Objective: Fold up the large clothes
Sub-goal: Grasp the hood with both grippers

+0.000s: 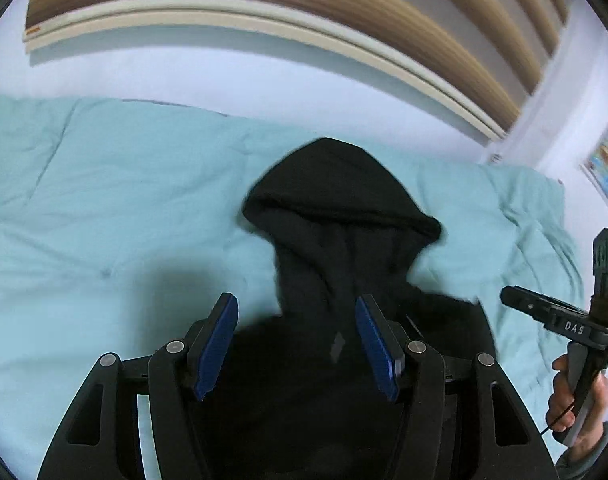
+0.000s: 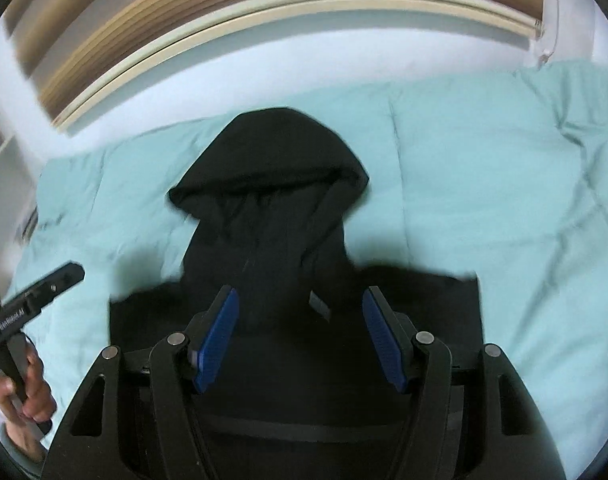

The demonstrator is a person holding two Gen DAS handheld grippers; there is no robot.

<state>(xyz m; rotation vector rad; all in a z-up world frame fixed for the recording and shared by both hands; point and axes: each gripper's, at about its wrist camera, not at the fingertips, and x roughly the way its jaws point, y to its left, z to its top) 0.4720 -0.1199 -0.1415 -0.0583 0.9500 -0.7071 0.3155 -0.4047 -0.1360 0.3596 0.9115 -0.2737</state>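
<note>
A black hoodie (image 1: 339, 240) lies on a pale green duvet (image 1: 104, 208), its hood pointing away from both cameras toward the white wall (image 1: 224, 68). The left gripper (image 1: 296, 344) hangs above the garment's body with its blue pads (image 1: 220, 344) spread wide apart and nothing between them. The right gripper (image 2: 300, 340) hangs likewise over the hoodie (image 2: 272, 200), pads (image 2: 385, 344) wide apart, holding nothing.

Much of the hoodie is hard to read. Its fabric is so dark that folds and seams barely show; only the hood's rim and a small grey tag near the collar stand out. The lower body is cut off by the gripper frames in both views, so the hem cannot be seen, and the sleeves cannot be made out with certainty. Dark strips spread left and right below the hood in the right wrist view, but whether they are sleeves or folded body I cannot tell.

Each gripper also appears at the edge of the other's view, partly cut off: the right one at the left view's right edge, held by a hand (image 1: 575, 400), and the left one at the right view's left edge, held by a hand (image 2: 28, 384). Both views are somewhat blurred. A wooden blind (image 2: 184, 20) hangs above the duvet (image 2: 483, 184), and a coloured poster (image 1: 607, 168) at the far right is too smeared to read
</note>
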